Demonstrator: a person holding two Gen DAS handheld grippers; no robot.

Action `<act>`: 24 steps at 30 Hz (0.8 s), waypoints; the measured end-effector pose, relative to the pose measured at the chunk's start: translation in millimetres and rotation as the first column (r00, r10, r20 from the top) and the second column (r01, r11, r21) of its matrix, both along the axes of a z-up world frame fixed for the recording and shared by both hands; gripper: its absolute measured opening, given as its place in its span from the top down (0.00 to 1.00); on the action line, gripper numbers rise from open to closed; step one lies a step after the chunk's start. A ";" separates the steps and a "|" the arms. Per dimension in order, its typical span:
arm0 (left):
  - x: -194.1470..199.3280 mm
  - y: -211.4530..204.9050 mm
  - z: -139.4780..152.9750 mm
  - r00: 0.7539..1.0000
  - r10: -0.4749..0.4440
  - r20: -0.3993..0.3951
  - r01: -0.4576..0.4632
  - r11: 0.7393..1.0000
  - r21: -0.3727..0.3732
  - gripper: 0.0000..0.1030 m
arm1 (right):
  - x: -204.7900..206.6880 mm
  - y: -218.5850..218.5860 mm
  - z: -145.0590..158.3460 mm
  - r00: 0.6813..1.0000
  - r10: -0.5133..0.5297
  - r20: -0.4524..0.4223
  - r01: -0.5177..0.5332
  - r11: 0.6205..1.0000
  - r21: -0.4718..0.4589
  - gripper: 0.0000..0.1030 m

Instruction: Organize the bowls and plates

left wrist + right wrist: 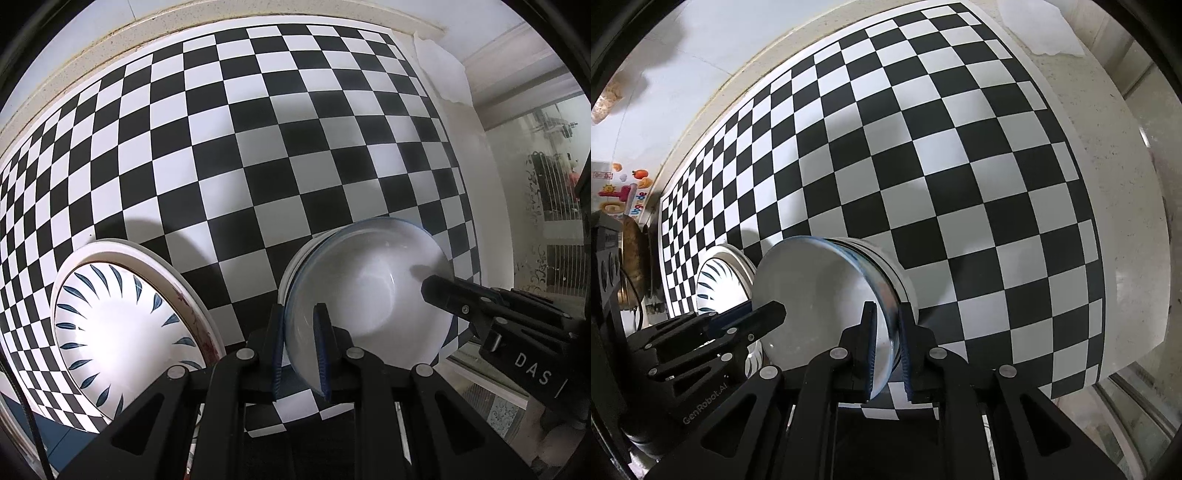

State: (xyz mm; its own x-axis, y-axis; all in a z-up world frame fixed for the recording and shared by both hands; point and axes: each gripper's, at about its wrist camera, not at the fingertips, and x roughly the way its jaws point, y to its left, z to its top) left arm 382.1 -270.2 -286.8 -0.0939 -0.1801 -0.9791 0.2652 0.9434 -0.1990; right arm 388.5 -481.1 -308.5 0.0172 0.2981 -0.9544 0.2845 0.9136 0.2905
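Observation:
A clear glass bowl (369,288) sits nested in a white bowl (291,269) on the checkered mat. My left gripper (301,350) is shut on the glass bowl's near rim. My right gripper (888,350) is shut on the same glass bowl (820,295) at its opposite rim, with the white bowl (901,280) beneath. Each gripper shows in the other's view: the right gripper (432,288) reaches in from the right, and the left gripper (768,314) from the left. A stack of plates, the top one with blue leaf marks (125,325), lies left of the bowls; it also shows in the right wrist view (720,284).
The black-and-white checkered mat (258,147) covers a pale stone counter (1108,147). A crumpled white paper (439,70) lies at the mat's far right corner. A glass door or panel (546,206) stands to the right. A wall with stickers (624,188) lies left.

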 end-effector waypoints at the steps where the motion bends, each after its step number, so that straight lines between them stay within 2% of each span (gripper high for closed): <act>1: 0.2 -0.7 -0.4 1.000 -0.003 0.001 0.003 1.000 0.002 0.87 | 0.0 0.5 0.2 1.000 0.003 0.001 -0.003 1.000 -0.005 0.86; 13: -3.2 -0.5 5.1 1.000 -0.001 0.021 0.001 1.000 0.018 0.87 | -3.0 1.6 1.3 1.000 0.004 0.002 -0.004 1.000 -0.012 0.86; 19: -19.3 4.5 34.3 0.993 -0.014 0.114 0.011 1.000 0.028 0.86 | -18.9 6.1 22.6 0.998 0.041 0.049 -0.037 0.997 -0.067 0.86; 24: -46.0 10.6 67.2 0.975 -0.021 0.220 0.011 0.999 0.049 0.84 | -44.5 14.4 50.8 0.994 0.058 0.098 -0.050 0.995 -0.082 0.85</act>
State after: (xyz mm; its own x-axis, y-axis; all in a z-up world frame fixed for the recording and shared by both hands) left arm 336.1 -259.6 -219.6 0.1231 -0.1331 -0.9834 0.3127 0.9457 -0.0888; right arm 344.0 -466.7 -257.7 0.0999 0.2251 -0.9692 0.2075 0.9480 0.2415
